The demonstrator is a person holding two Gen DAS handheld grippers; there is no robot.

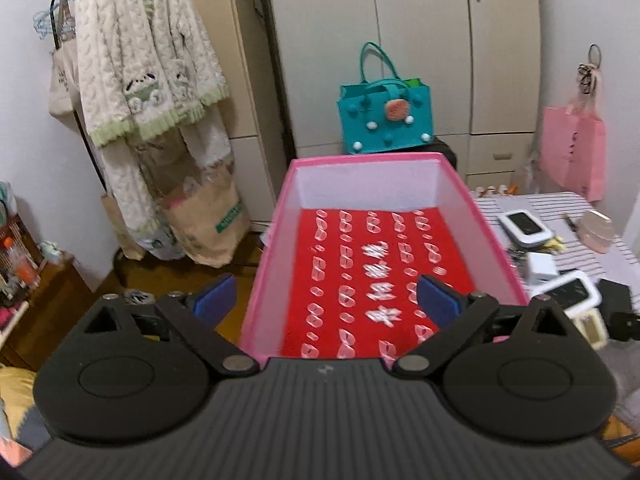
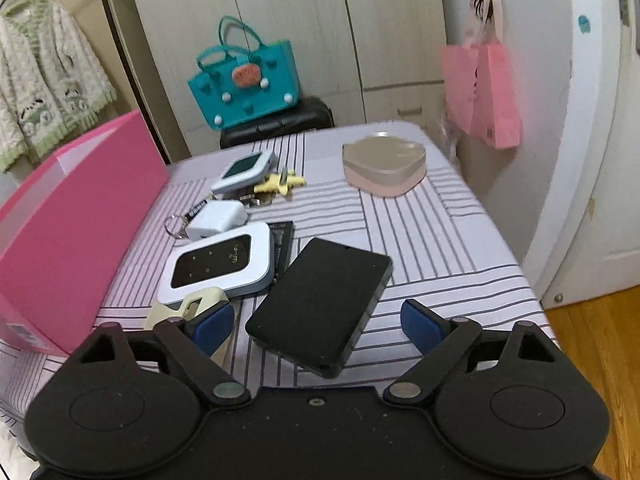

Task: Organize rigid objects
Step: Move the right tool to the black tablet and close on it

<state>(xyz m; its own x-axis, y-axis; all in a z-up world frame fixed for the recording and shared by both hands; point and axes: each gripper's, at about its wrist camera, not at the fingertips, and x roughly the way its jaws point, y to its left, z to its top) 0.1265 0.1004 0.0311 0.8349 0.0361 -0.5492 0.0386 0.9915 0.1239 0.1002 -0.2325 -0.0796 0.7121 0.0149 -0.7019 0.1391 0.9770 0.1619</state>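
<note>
My left gripper (image 1: 326, 298) hangs open over the near end of an open pink box (image 1: 272, 248) with a red patterned lining (image 1: 360, 264); nothing is between its blue pads. My right gripper (image 2: 316, 322) is open low over the striped tablecloth (image 2: 440, 240), its pads on either side of a flat black case (image 2: 320, 304) and apart from it. Left of the case lie a white Wi-Fi router (image 2: 218, 264), a white charger (image 2: 216, 218), a key ring (image 2: 176, 224) and a cream object (image 2: 188, 308). Farther back are a small white screen device (image 2: 246, 170), a yellow star trinket (image 2: 280, 184) and a rounded pink case (image 2: 384, 166).
The pink box (image 2: 80, 216) stands at the table's left edge. Behind the table a teal bag (image 2: 244, 80) sits on a black stool before a wardrobe. A pink paper bag (image 2: 488, 92) hangs at the right wall. Fleece clothes (image 1: 140, 80) hang on a rack at the left.
</note>
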